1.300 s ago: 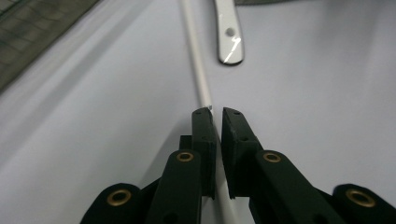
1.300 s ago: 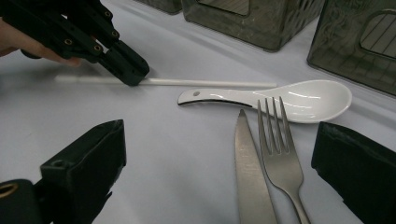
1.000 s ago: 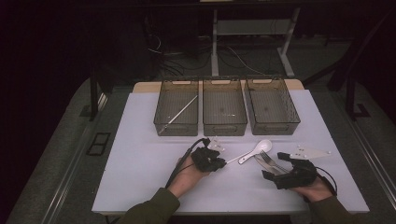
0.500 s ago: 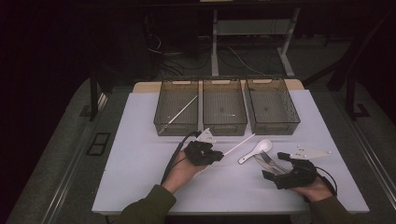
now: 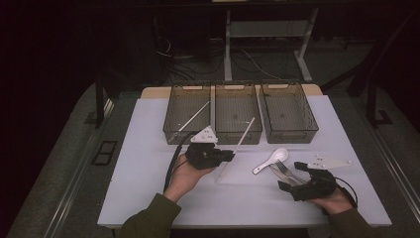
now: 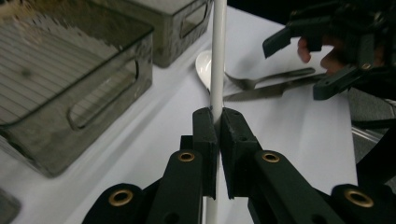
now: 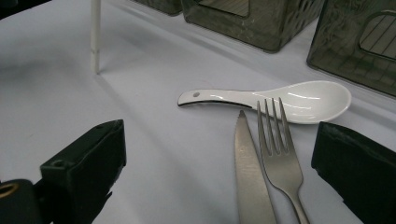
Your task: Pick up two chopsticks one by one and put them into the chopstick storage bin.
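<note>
My left gripper point(image 5: 227, 156) is shut on a long white chopstick point(image 5: 242, 138), held off the table in front of the bins. Its lower end point(image 7: 95, 42) points down at the white mat. In the left gripper view the two jaws point(image 6: 218, 116) pinch the chopstick point(image 6: 217, 60), which runs straight up between them. My right gripper point(image 5: 297, 181) rests at the front right with its jaws wide apart and nothing between them point(image 7: 219, 140). Just ahead of it lie a white spoon point(image 7: 280, 100), a fork point(image 7: 280, 154) and a knife point(image 7: 250, 172).
Three dark see-through bins stand in a row at the back of the mat: left point(image 5: 171, 119), middle point(image 5: 236, 134), right point(image 5: 312, 124). Another white chopstick point(image 5: 193, 116) lies in the left bin. The spoon point(image 5: 272, 159) and fork point(image 5: 283, 168) sit between my hands.
My left gripper has risen and moved toward the bins with the chopstick, which now stands steeper with its far end tipped up. The right gripper has stayed where it was.
</note>
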`<action>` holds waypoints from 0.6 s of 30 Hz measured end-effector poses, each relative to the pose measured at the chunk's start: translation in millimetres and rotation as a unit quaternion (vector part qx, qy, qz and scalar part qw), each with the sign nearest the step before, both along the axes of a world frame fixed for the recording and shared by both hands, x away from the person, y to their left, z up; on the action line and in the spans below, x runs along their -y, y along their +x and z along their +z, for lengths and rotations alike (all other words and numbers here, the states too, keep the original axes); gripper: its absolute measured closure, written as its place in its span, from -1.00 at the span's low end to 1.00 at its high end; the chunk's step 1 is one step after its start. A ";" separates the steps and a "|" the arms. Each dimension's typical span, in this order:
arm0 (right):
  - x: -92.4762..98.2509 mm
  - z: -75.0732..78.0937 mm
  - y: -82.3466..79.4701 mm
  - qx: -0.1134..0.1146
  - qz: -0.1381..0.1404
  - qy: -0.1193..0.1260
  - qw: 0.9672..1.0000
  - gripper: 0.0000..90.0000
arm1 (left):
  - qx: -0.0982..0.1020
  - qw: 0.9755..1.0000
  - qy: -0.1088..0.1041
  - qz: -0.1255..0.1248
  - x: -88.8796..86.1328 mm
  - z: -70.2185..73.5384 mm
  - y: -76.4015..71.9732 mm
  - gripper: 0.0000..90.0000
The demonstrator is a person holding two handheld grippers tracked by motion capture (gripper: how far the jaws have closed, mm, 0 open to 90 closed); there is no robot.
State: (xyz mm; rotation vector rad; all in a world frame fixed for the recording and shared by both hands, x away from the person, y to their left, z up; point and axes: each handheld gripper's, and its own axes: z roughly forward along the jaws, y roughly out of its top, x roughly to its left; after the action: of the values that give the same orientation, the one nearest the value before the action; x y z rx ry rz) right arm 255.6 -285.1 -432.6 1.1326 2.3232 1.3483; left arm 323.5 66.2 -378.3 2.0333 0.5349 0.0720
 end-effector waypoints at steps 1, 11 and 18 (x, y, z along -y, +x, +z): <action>-0.1 0.0 0.0 0.000 -0.002 0.001 1.000 -0.93 | 0.002 1.000 -0.003 0.001 -1.9 2.3 -0.5 0.87; -0.2 0.4 -0.1 -0.002 -0.004 0.002 1.000 -0.93 | 0.019 0.999 -0.026 0.024 -24.4 19.5 3.0 0.88; -0.3 0.3 -0.4 -0.004 -0.003 0.003 1.000 -0.93 | 0.025 0.999 -0.021 0.026 -37.2 28.8 9.2 0.88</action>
State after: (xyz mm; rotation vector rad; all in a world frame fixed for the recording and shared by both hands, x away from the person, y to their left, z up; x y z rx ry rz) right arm 255.2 -284.9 -432.3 1.1474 2.3208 1.3519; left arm 332.7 103.4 -349.4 1.9723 0.5525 0.1416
